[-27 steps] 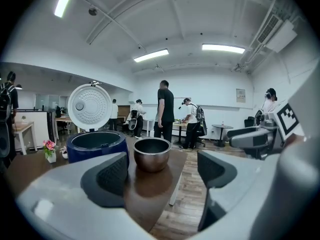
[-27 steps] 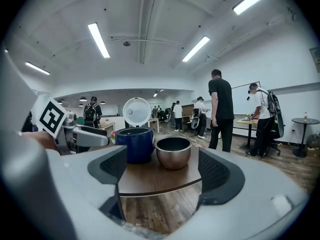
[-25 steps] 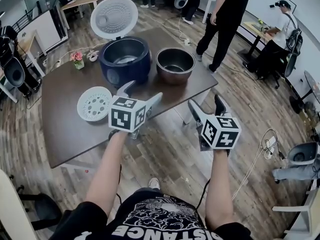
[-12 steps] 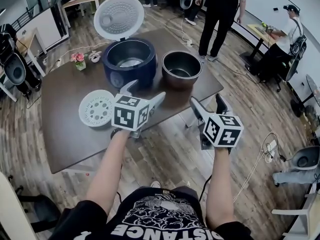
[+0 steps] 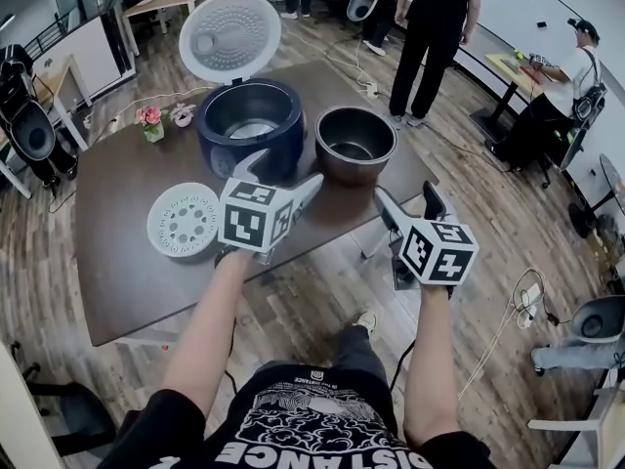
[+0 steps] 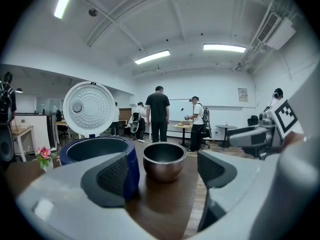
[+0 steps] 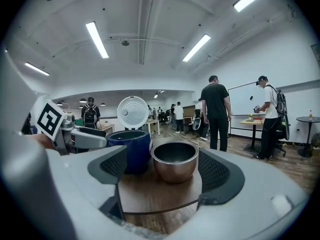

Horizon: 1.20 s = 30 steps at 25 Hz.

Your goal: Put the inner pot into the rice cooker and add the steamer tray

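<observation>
Steel inner pot (image 5: 355,147) beyond parted right claw (image 5: 406,201).

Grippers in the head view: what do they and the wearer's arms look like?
The left gripper and right gripper each have two light grey, tapering jaws with dark textured pads and carry a white cube with black square markers. The person wears a black short-sleeved T-shirt with white print.

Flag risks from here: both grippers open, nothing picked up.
1. The inner pot is round and smooth-walled; a one-sided rim grip by the right gripper may tilt or slip.
2. It sits close to the rice cooker, so a jaw could bump that.
3. The raised lid may catch the pot on lowering.
</observation>
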Tool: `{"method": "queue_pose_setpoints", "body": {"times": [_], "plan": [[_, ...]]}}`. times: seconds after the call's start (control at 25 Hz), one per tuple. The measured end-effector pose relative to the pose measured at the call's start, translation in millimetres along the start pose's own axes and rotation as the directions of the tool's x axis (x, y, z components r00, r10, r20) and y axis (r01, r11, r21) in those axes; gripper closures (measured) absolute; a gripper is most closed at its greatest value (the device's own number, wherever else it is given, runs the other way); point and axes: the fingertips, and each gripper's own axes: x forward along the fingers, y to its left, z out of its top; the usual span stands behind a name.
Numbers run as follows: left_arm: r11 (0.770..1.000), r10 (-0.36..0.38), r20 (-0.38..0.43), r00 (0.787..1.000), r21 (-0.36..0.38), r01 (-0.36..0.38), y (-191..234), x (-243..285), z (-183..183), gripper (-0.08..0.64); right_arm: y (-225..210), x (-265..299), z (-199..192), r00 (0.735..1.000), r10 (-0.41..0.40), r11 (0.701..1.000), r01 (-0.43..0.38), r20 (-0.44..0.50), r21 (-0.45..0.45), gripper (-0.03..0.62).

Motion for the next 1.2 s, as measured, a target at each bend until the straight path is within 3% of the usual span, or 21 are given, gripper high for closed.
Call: {"method": "queue_pose_setpoints", "body": {"times": [0.24, 0.52, 0.84, 1.2], "plan": [[0.998, 0.056, 0.018, 0.998, -0.005, -0.056, 12.5, 20.5, -1.6, 0.117, -18.5, 36.1, 0.9, 0.999, 0.042, 0.999, -0.042, 0.004, -0.008, 0.161], [0.983, 0.181, 0.022, 0.983, -0.026, -0.181, 29.6, 52.9, 14.7, 0.117, -51.3, 91.9, 10.8, 0.989, 0.144, 0.989, -0.144, -0.021, -0.016, 0.161], [0.940, 0.334, -0.019, 0.942, -0.073, -0.335, 38.8, 86.5, 23.3, 0.117, -86.0, 151.7, 27.4, 0.954, 0.292, 0.956, -0.294, -0.062, -0.025, 0.161], [0.886, 0.437, -0.056, 0.898, -0.147, -0.440, 35.1, 123.2, 26.2, 0.117, -127.7, 189.8, 24.8, 0.912, 0.389, 0.918, -0.396, -0.133, -0.026, 0.161]]}}
